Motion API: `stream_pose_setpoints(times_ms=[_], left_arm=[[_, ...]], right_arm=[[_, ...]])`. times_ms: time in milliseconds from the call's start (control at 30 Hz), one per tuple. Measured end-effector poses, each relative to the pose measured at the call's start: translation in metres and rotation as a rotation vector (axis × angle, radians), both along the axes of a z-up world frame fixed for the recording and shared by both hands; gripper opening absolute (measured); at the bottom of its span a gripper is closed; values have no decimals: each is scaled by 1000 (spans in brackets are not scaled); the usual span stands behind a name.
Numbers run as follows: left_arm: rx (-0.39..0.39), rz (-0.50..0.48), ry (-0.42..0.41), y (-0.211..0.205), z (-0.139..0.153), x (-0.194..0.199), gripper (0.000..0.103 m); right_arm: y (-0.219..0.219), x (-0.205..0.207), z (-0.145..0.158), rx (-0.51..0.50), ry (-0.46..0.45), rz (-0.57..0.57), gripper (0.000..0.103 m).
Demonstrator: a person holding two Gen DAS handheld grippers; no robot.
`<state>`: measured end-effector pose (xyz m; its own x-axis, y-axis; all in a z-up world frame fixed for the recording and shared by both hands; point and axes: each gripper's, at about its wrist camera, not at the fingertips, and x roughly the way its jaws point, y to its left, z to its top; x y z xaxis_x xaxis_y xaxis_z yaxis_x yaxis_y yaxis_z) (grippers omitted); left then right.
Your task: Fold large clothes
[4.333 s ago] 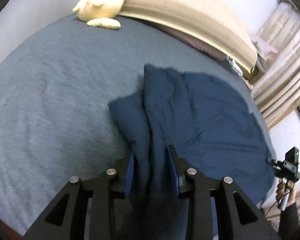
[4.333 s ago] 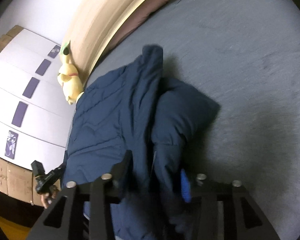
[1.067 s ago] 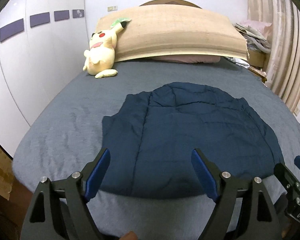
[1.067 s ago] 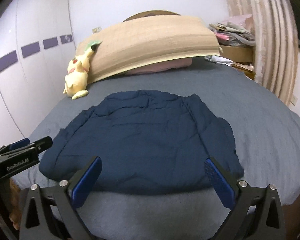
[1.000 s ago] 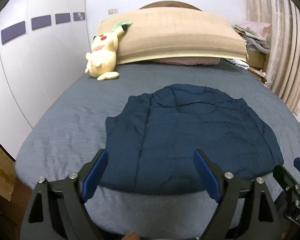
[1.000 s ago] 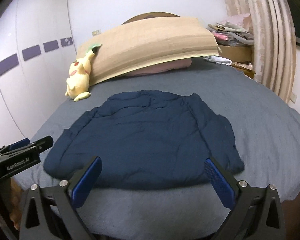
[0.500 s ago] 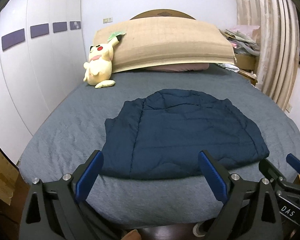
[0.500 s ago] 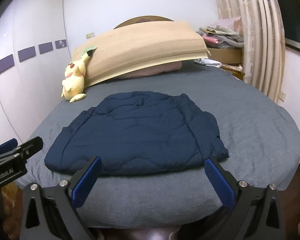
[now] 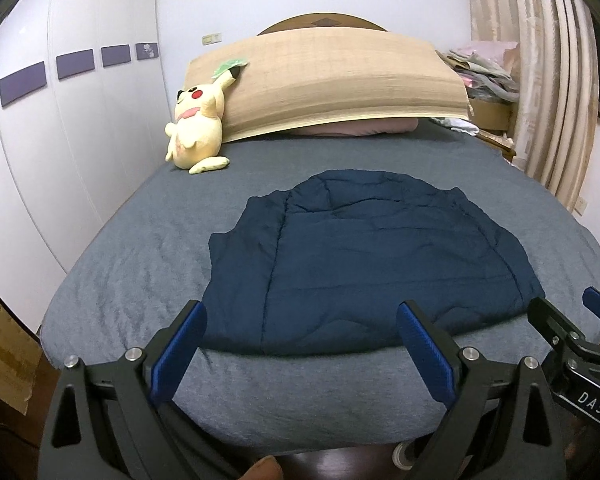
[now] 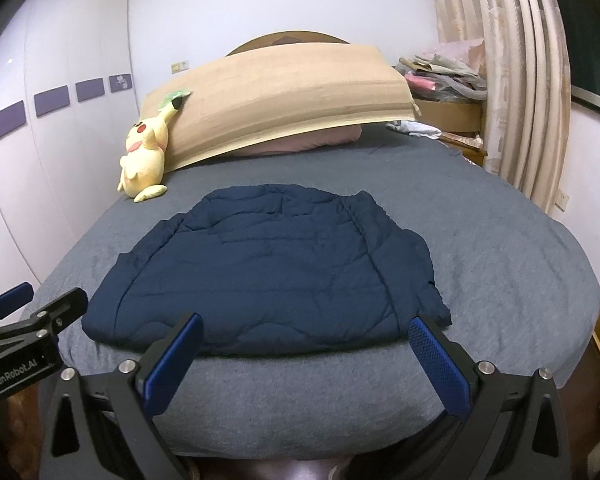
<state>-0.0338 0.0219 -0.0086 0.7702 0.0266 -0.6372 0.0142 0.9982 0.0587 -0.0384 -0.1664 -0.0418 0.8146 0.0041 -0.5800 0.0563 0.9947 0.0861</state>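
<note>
Grey bedding covers the bed [image 9: 112, 264] that fills both our views, and on it, toward the foot end nearest us, lies the navy quilted jacket [image 9: 364, 264], spread flat with its hem toward us and both sleeves already turned in over the body, so it reads as a rough rectangle. A tan mat [image 10: 284, 92] leans at the headboard with a yellow plush toy [image 9: 196, 128] beside it, well apart from the jacket. We hold the left gripper [image 9: 300, 344] and the right gripper [image 10: 306, 354] off the foot of the bed, both spread wide and holding nothing, neither touching the fabric. We judge the sleeve folds done and the lengthwise fold still ahead: next we need to bring each claw down onto a hem corner, left at the near left corner and right at the near right one, pinch through the padded layers, and carry the hem up toward the collar evenly so the puffy fabric does not slide or skew.
</note>
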Motion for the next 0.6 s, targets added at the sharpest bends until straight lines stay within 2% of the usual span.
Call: stream_pose_setpoints(times_ms=[600], left_arm=[[21, -1, -32, -2, 3, -3, 96]], right_arm=[[5, 0, 2, -18, -2, 12, 103]])
